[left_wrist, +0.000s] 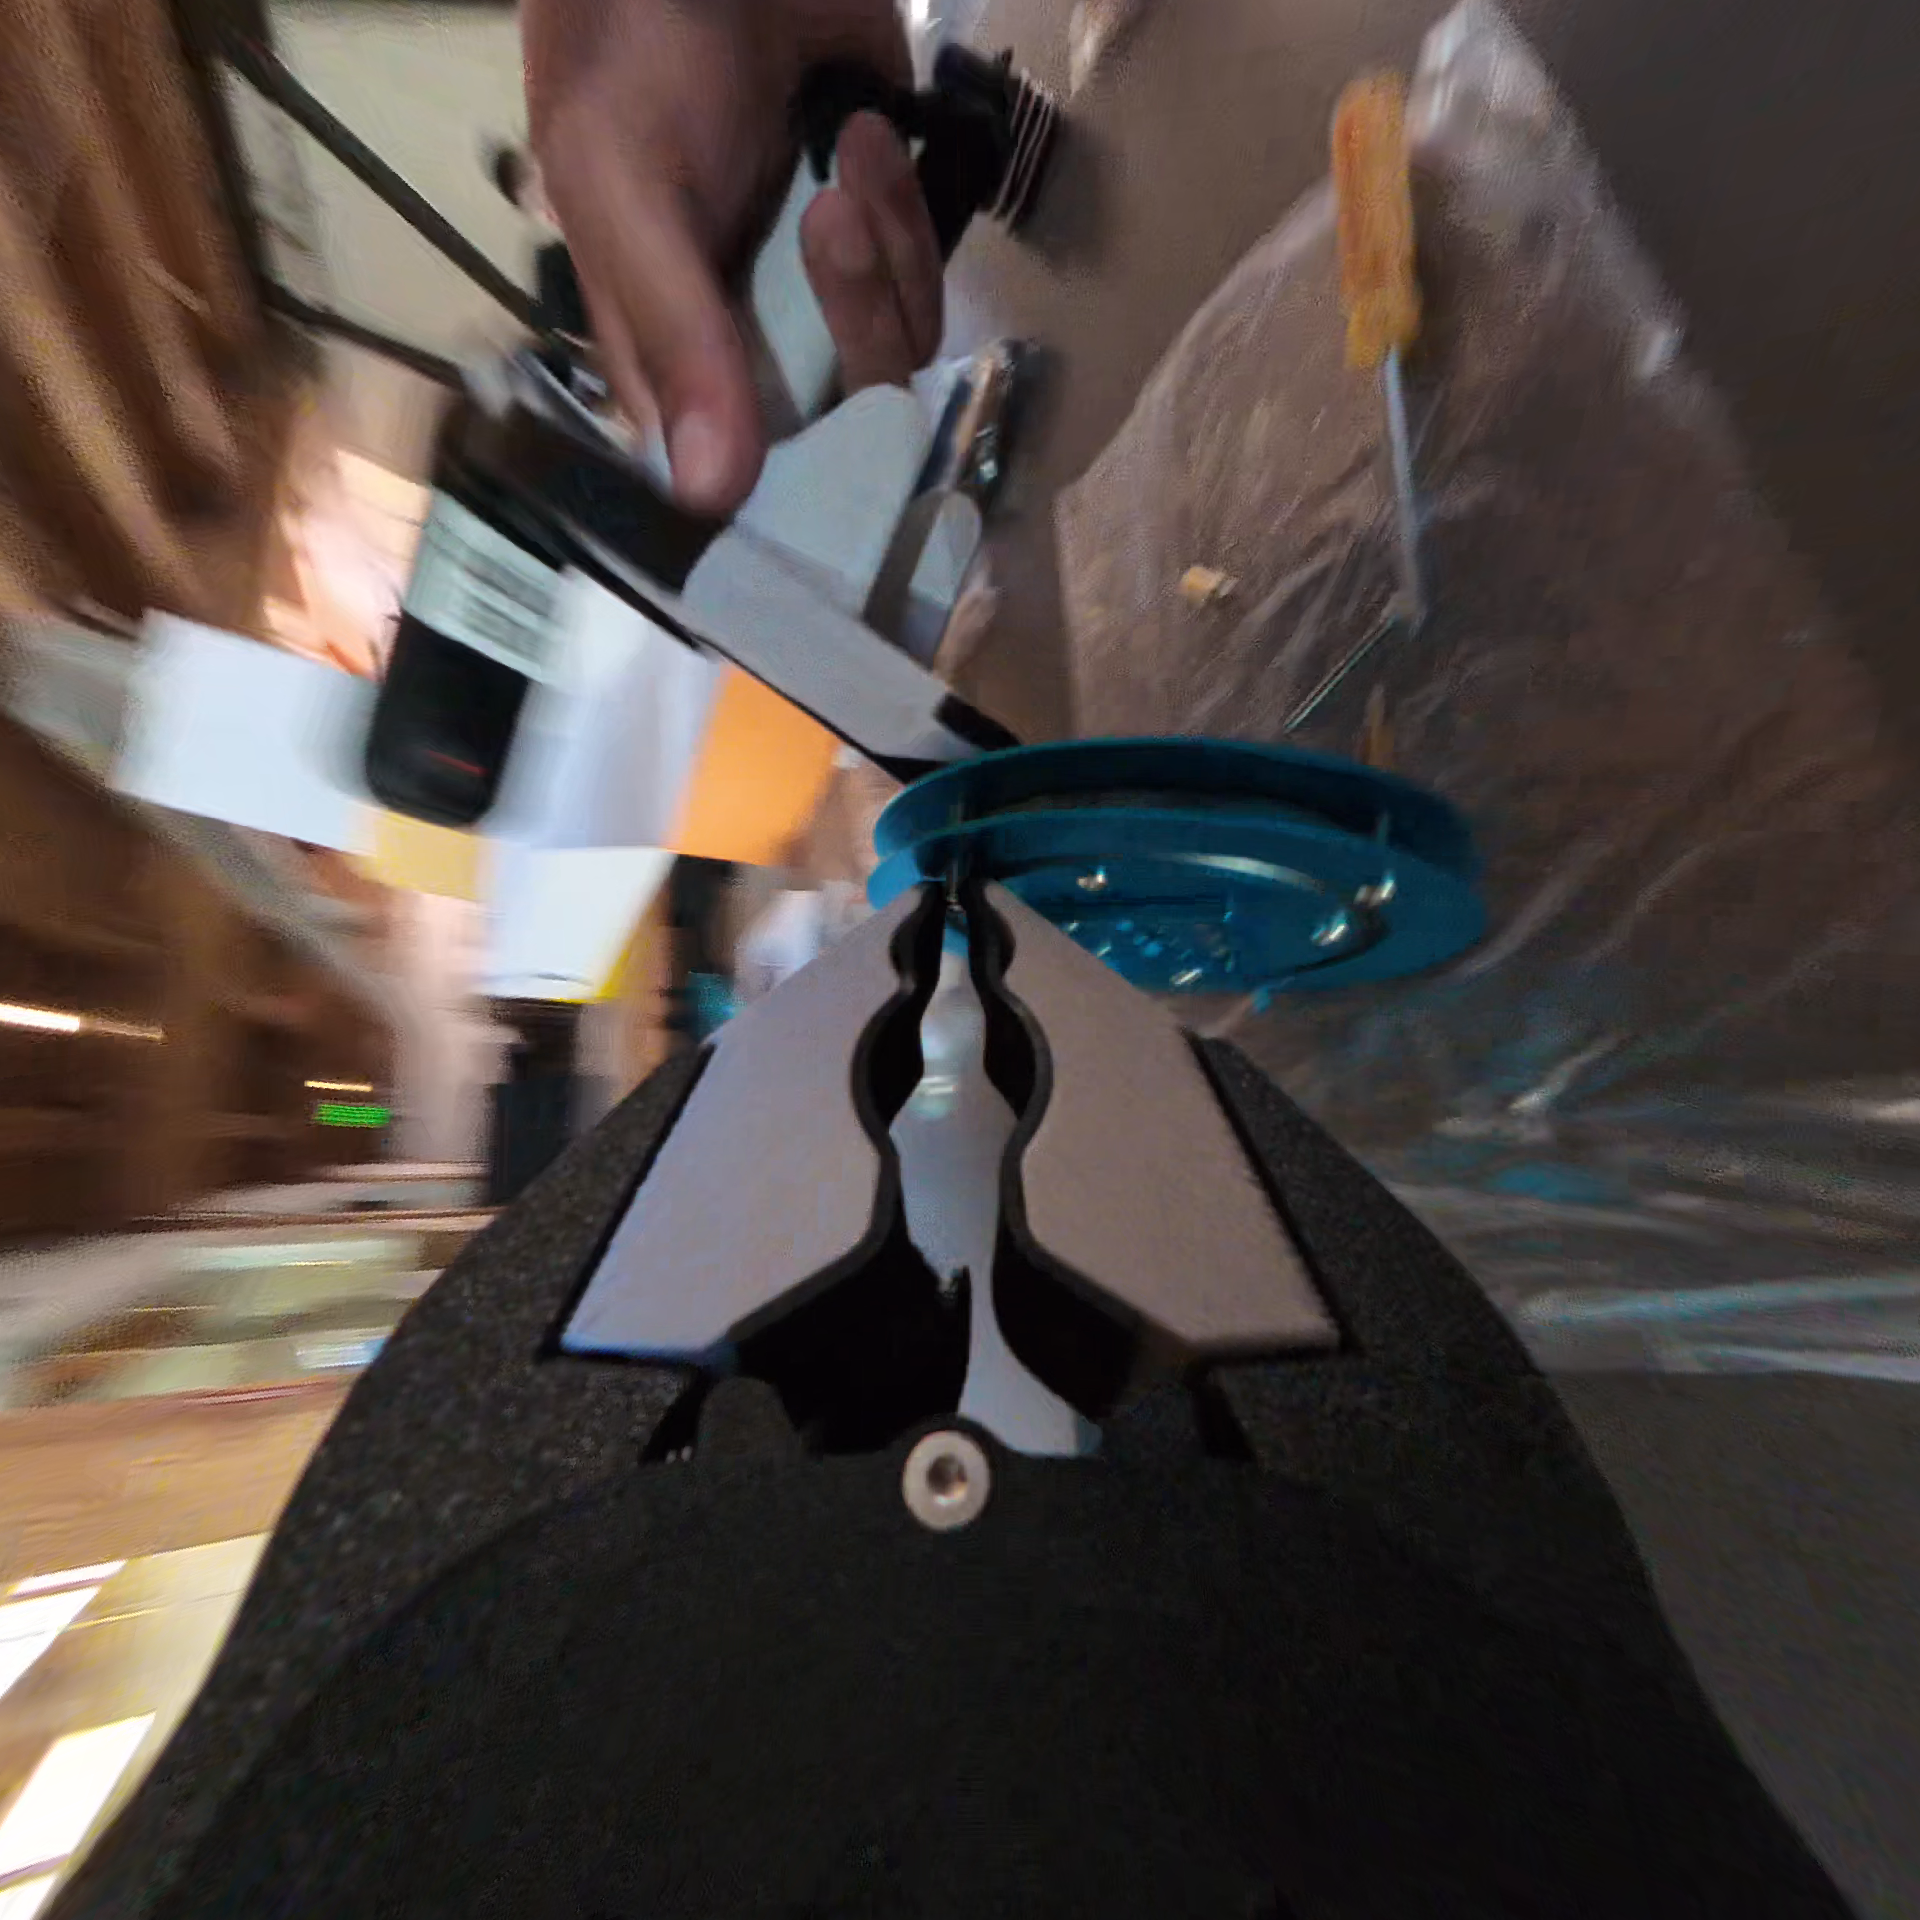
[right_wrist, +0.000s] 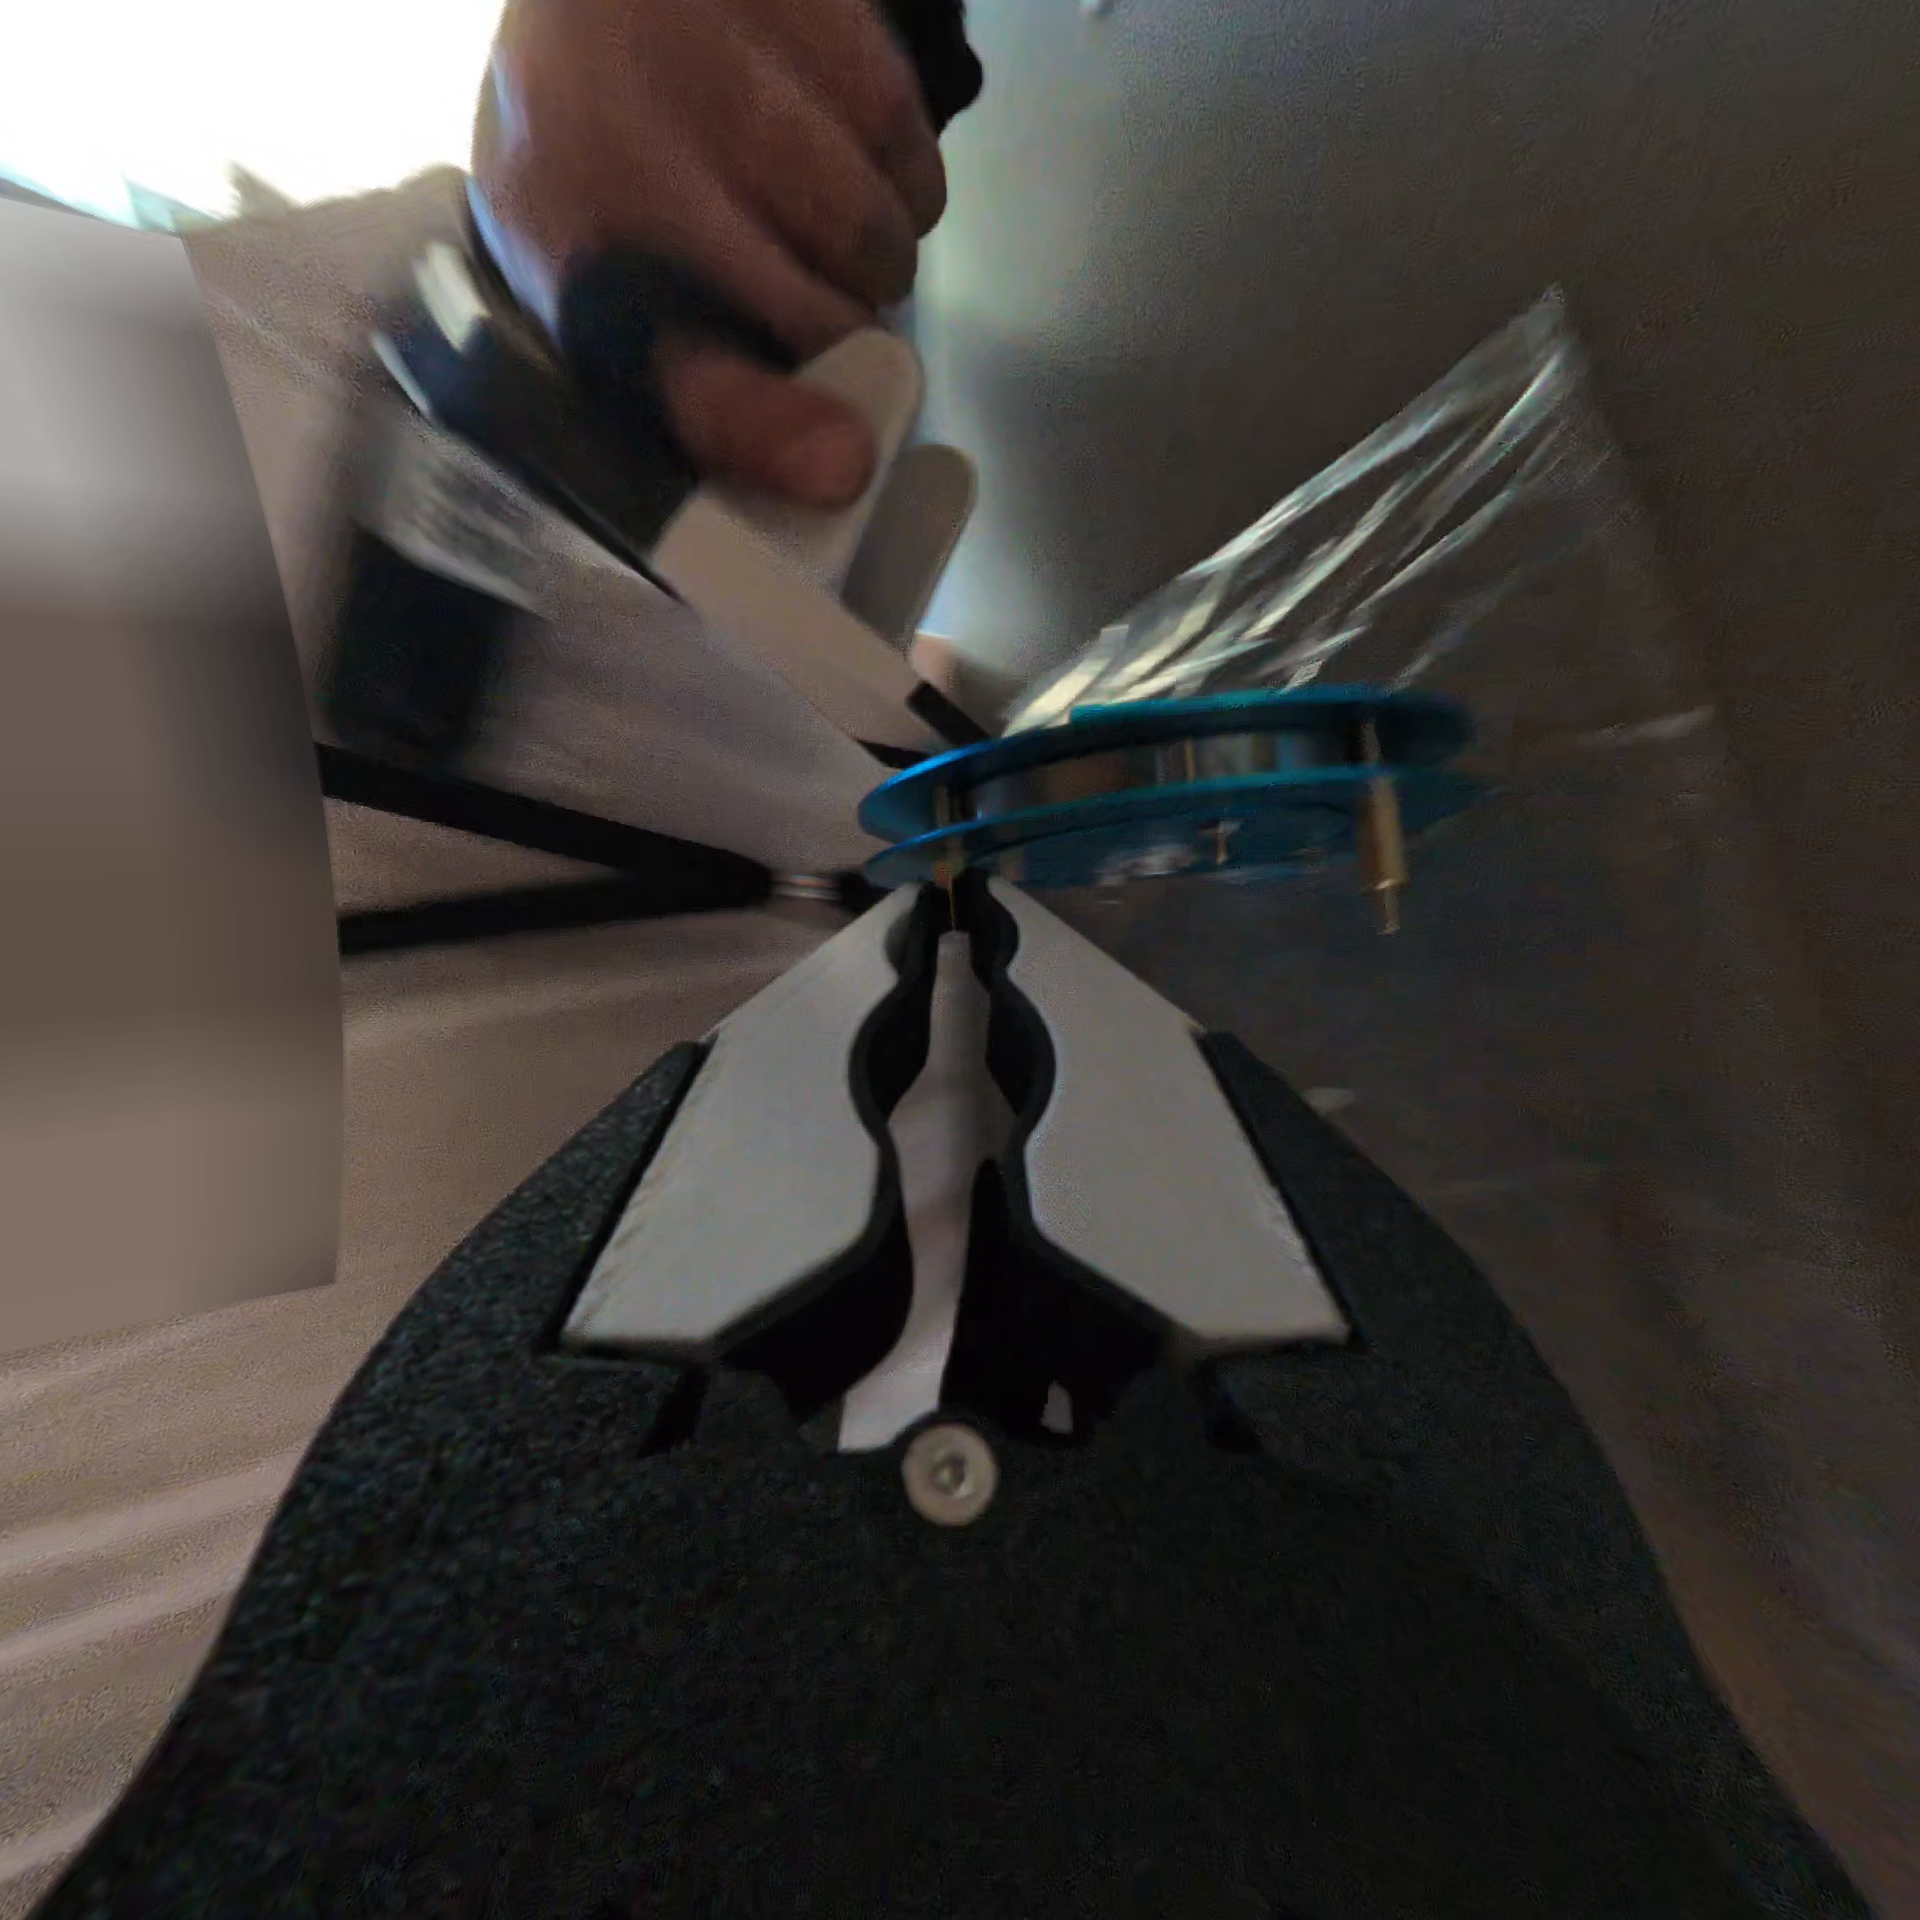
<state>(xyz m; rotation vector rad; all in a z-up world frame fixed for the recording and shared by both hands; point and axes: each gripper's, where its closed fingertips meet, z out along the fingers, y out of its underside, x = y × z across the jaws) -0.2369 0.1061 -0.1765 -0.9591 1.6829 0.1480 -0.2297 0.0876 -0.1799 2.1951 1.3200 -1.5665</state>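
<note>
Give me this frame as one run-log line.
left gripper: shut on blue two-disc assembly | right gripper: shut on same assembly, opposite edge | nearby: clear plastic bag, orange-handled screwdriver | heavy blur

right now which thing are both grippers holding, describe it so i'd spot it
Over the plastic-covered table, where the left gripper and right gripper meet, sits a blue disc assembly. Its two stacked round plates on small posts set it apart from the orange-handled screwdriver.

Both tongs, left (left_wrist: 961, 902) and right (right_wrist: 958, 896), nearly closed, tips almost meeting, each hand-held.
</note>
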